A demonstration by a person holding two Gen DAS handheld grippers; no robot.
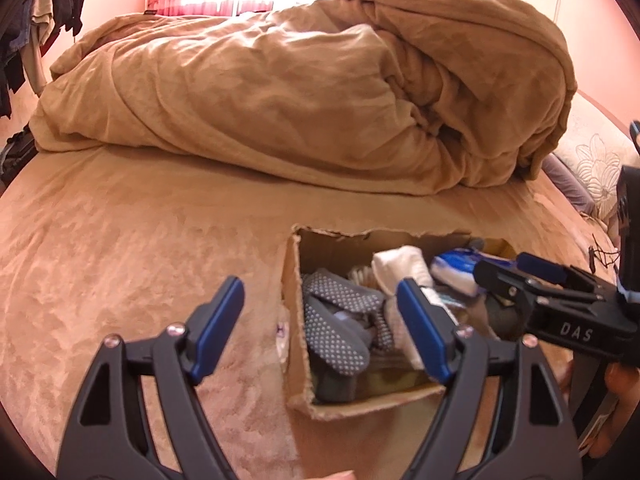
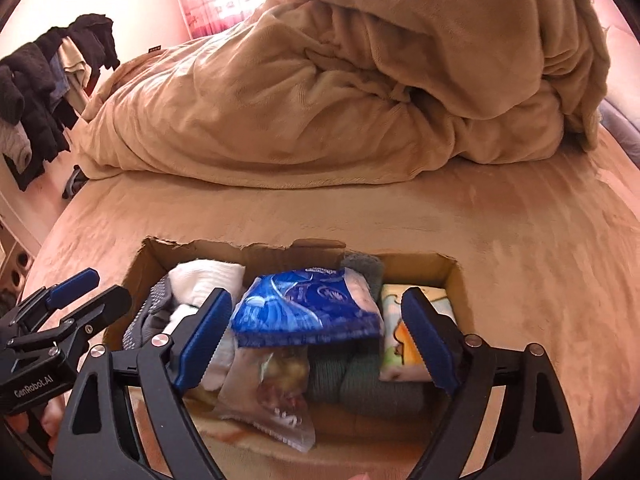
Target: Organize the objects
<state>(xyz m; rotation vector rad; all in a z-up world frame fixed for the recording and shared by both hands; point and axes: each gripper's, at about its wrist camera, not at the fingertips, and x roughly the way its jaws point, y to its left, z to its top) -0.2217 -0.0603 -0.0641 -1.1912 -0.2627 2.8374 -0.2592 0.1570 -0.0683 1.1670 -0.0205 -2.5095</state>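
Observation:
An open cardboard box sits on the tan bed. It holds grey dotted socks, a white rolled sock, a blue packet, a clear snack bag, green knit fabric and a printed cloth. My left gripper is open and empty over the box's left wall. My right gripper is open and empty just above the blue packet; it also shows in the left wrist view.
A big rumpled tan duvet lies behind the box. Dark clothes hang at the left by the wall. A flowered pillow lies at the right. Bare bedspread spreads left of the box.

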